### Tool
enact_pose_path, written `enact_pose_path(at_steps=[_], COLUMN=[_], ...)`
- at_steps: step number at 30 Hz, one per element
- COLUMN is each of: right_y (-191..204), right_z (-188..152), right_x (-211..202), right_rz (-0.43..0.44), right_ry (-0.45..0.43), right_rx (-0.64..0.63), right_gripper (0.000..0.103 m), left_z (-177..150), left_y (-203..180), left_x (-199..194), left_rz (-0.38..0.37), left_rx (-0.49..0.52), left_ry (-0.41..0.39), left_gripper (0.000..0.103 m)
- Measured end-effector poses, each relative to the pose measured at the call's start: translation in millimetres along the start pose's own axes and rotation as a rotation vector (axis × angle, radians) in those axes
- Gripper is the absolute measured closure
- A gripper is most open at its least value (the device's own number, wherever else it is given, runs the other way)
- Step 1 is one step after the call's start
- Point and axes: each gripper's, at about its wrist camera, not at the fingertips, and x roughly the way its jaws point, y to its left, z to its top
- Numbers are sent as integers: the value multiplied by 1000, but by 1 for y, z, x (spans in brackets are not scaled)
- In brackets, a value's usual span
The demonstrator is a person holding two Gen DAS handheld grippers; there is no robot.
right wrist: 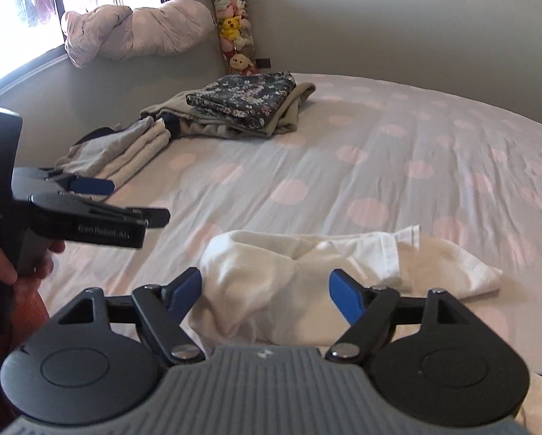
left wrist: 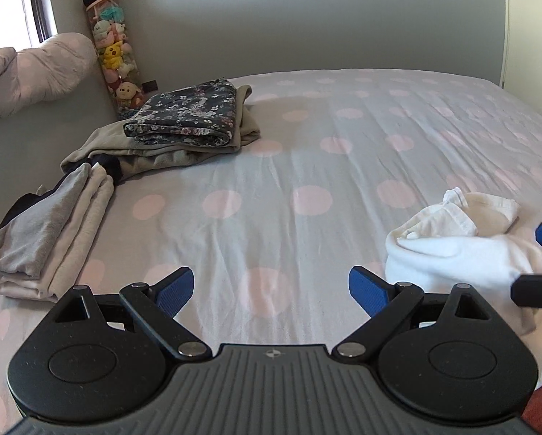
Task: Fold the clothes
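Two grippers, the left gripper (left wrist: 271,291) and the right gripper (right wrist: 265,291), each with two blue-padded fingers spread wide, work over one polka-dot bed (left wrist: 307,166). One crumpled white garment (right wrist: 307,264) lies at 6 o'clock in the right wrist view. Two stacks of folded clothes sit toward 10 o'clock: a grey-and-beige stack (left wrist: 49,235) and a floral-topped stack (left wrist: 184,119). One tube of plush toys (left wrist: 113,47) stands at 11 o'clock beside one bundled duvet (left wrist: 35,72).

wall (left wrist: 307,29): grey | window (right wrist: 17,7): bright daylight | bed (left wrist: 343,137): pink-dotted sheet
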Motion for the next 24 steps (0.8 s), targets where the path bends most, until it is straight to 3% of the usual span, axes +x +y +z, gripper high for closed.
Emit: enact_pose_path(at_steps=[8,14,19,24], right_y=[-56,-86,-103,-109], right_z=[-34,-44,-47,-33], right_x=[-4,22,54,44], right_rz=[-51,-45,17,84], right_ry=[123,222,339,362], right_rx=[73,116,174,127], right_gripper=[16,15,14,14], left_z=[11,8,4,2], left_y=[-26,-53,-73,-85], left_x=[17,45,71,95], left_rz=[-80,-151,-210,-203], left_rx=[18,36,31,50], left_ry=[10,80,149,204], left_gripper=[9,9,9,9])
